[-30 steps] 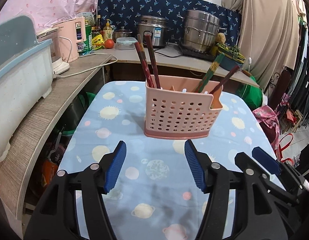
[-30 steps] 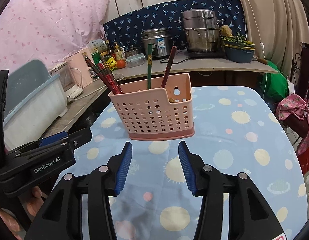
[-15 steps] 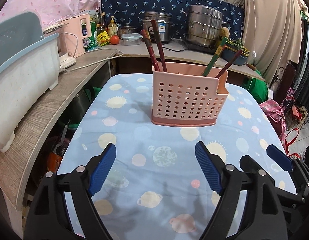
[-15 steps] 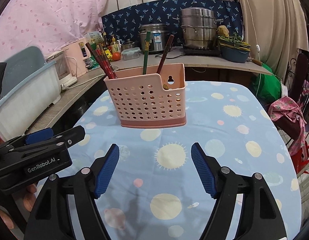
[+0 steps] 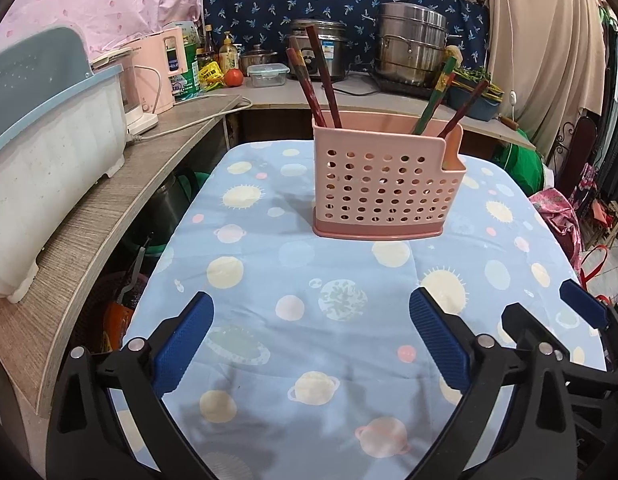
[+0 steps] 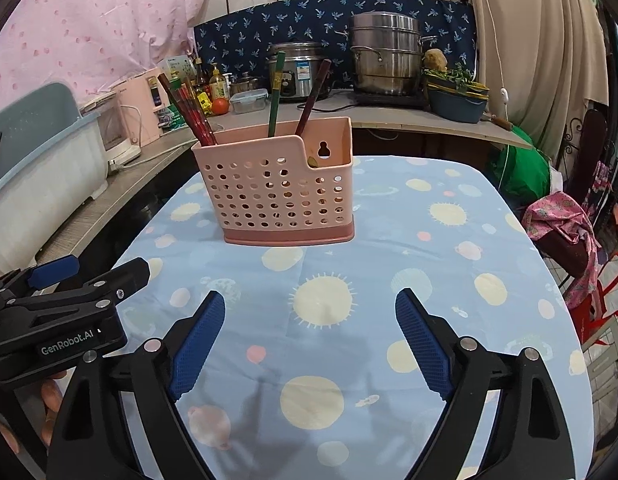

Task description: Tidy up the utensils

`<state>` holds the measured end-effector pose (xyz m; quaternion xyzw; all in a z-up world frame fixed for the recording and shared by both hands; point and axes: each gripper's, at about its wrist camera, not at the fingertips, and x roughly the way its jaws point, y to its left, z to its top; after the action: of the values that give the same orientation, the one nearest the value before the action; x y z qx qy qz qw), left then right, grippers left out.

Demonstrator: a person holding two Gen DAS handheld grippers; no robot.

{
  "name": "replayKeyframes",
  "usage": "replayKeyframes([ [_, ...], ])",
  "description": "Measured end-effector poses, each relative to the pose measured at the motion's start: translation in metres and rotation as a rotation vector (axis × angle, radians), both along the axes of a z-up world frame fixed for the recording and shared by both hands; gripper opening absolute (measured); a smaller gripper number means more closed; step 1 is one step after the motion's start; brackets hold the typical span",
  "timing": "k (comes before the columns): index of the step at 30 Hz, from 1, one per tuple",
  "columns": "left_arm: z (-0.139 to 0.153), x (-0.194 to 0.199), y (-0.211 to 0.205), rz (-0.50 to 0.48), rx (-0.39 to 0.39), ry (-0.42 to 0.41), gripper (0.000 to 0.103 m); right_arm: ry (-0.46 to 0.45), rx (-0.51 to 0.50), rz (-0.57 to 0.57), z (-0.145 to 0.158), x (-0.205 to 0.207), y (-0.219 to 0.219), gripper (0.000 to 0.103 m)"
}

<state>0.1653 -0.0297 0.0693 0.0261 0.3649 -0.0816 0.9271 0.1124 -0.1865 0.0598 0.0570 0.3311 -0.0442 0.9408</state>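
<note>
— Both tools have spread wide since a second ago, and my left one has sunk a little toward the bench [image 5: 309, 320]. What do you see from your side?

— I have the left tool [image 5: 309, 332] angled down over the blue planet cloth, jaws still opening, nothing between them. My right tool [image 6: 309, 332] sits just beside it, tilted down the same way, jaws also opening on nothing but cloth.

— And the holder?

— I see the pink perforated holder [image 5: 385, 184] upright in the middle of the bench, well ahead of both tools, its long side facing me.

— The utensils?

— I count dark red chopsticks [image 5: 319, 80] in the left end, leaning up and to the left. A green chopstick [image 5: 433, 96] and a brown one [image 5: 463, 110] stand in the right part, leaning up and to the right. All have their long axes near upright, tips down in the holder.
</note>
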Motion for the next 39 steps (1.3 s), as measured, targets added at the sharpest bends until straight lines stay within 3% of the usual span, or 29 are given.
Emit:
replayKeyframes([
  [13, -0.0049, -0.0003, -0.0028, -0.004, 0.021, 0.003, 0.096, 0.019, 0.000, -0.028, -0.0039, 0.0036, -0.0049, 0.085],
  [25, -0.0089, 0.0023, -0.0074, -0.001, 0.058, 0.008, 0.096, 0.030, 0.004, -0.052, -0.0054, 0.0065, -0.0095, 0.096],
  [39, -0.0070, 0.0035, -0.0055, 0.024, 0.062, 0.025, 0.096, 0.042, 0.003, -0.052, -0.0029, 0.0077, -0.0092, 0.096],
])
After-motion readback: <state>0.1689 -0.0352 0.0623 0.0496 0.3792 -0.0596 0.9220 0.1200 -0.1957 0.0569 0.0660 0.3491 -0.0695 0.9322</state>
